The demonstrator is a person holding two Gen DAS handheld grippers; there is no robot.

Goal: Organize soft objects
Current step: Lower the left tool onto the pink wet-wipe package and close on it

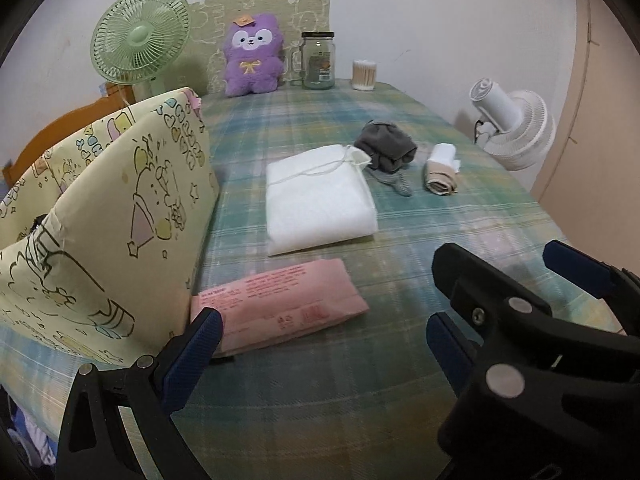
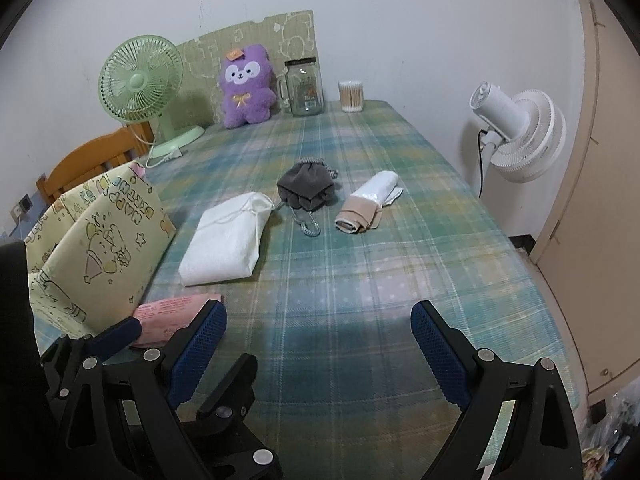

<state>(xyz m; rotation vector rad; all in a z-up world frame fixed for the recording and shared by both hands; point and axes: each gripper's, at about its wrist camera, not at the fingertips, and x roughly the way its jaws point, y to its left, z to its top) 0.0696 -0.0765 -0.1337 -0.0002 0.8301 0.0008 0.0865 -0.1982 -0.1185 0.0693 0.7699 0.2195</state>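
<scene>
On the plaid bedcover (image 1: 420, 220) lie a pink soft pack (image 1: 280, 304), a folded white drawstring pouch (image 1: 320, 200), a crumpled grey pouch (image 1: 386, 146) and a rolled beige-and-white cloth (image 1: 440, 168). A yellow cartoon-print fabric bag (image 1: 120, 208) stands at the left, touching the pink pack. My left gripper (image 1: 324, 354) is open and holds nothing, its left finger close to the pink pack's near end. My right gripper (image 2: 320, 354) hovers open and holds nothing over bare cover, beside the left one. The pouches (image 2: 228, 236) and the roll (image 2: 368, 204) lie further ahead of it.
Against the wall stand a purple plush (image 1: 252, 56), a glass jar (image 1: 318, 60), a cup of cotton swabs (image 1: 364, 75) and a green fan (image 1: 140, 36). A white fan (image 2: 520, 136) stands off the right edge by a door. A wooden chair back (image 2: 92, 160) is at the left.
</scene>
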